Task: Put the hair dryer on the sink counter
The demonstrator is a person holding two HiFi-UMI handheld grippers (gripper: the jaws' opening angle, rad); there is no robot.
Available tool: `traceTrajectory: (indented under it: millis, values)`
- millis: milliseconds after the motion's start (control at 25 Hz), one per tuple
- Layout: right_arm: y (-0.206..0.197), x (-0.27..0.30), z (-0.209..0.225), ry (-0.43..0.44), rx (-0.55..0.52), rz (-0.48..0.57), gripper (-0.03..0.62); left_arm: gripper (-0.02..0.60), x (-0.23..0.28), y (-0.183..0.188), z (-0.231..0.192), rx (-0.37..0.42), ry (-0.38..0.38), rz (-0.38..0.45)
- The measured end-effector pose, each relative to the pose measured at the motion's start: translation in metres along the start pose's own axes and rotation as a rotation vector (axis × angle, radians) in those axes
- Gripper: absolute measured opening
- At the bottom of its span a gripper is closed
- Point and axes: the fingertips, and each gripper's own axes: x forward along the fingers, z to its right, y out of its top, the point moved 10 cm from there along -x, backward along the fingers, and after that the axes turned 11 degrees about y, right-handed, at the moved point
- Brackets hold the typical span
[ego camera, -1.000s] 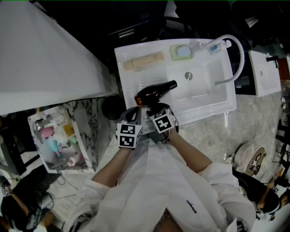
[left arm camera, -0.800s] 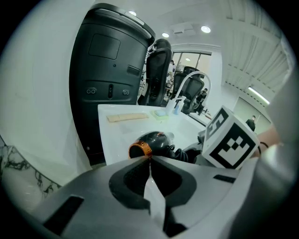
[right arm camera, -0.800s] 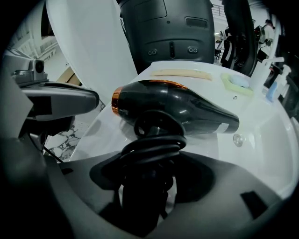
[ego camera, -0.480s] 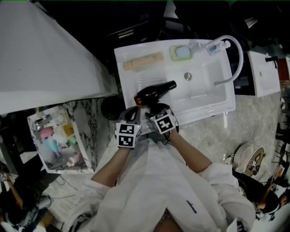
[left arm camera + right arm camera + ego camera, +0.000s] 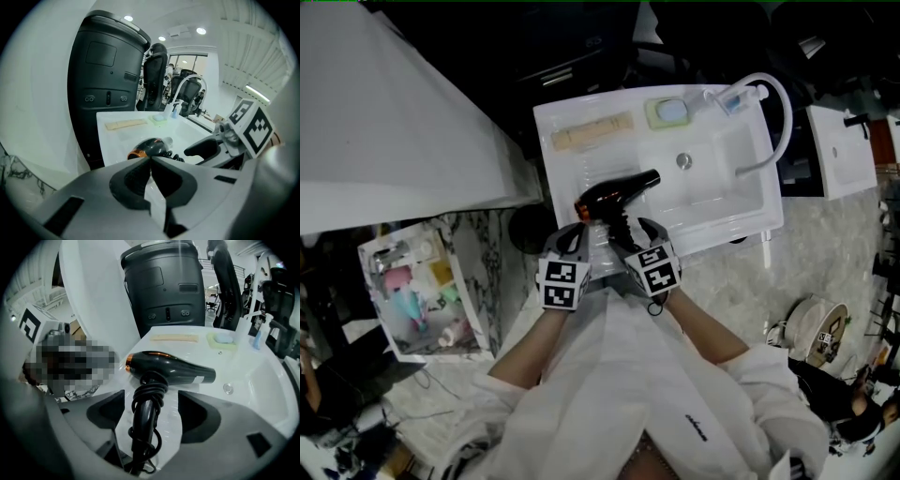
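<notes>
Hair dryer (image 5: 614, 192): lies on its side on the ribbed left part of the white desk (image 5: 558, 164). The nozzle points toward the basin (image 5: 712, 178) and the handle back toward the person. The cord is wound round the handle, likely so it won't trail.
Right claw (image 5: 151, 411): jaws have just been opening and now stand wide. The handle lies between them with both pads clear of it, so nothing is gripped. Reads as a release.
Left claw (image 5: 150, 160): jaws closed tip to tip and empty, parked just beside the right one.
Back rim: tan strip (image 5: 592, 131) and soap dish (image 5: 672, 111), well apart from the dryer.
Judgement: placement looks done. Withdrawal should avoid snagging the cord.
</notes>
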Motion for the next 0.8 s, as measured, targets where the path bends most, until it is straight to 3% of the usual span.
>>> traceTrajectory:
  millis: [200, 560, 800]
  values:
    - [0.007, -0.046, -0.003, -0.034, -0.011, 0.185, 0.263, 0.034, -0.009, 0.006, 0.006, 0.024, 0.0, 0.042]
    - [0.025, -0.119, 0.0, -0.185, 0.015, 0.507, 0.03, 0.034, -0.028, 0.03, 0.011, 0.044, 0.021, 0.142]
    - [0.032, -0.168, 0.003, -0.262, 0.037, 0.67, 0.017, 0.034, -0.045, 0.047, 0.009, 0.041, 0.052, 0.204]
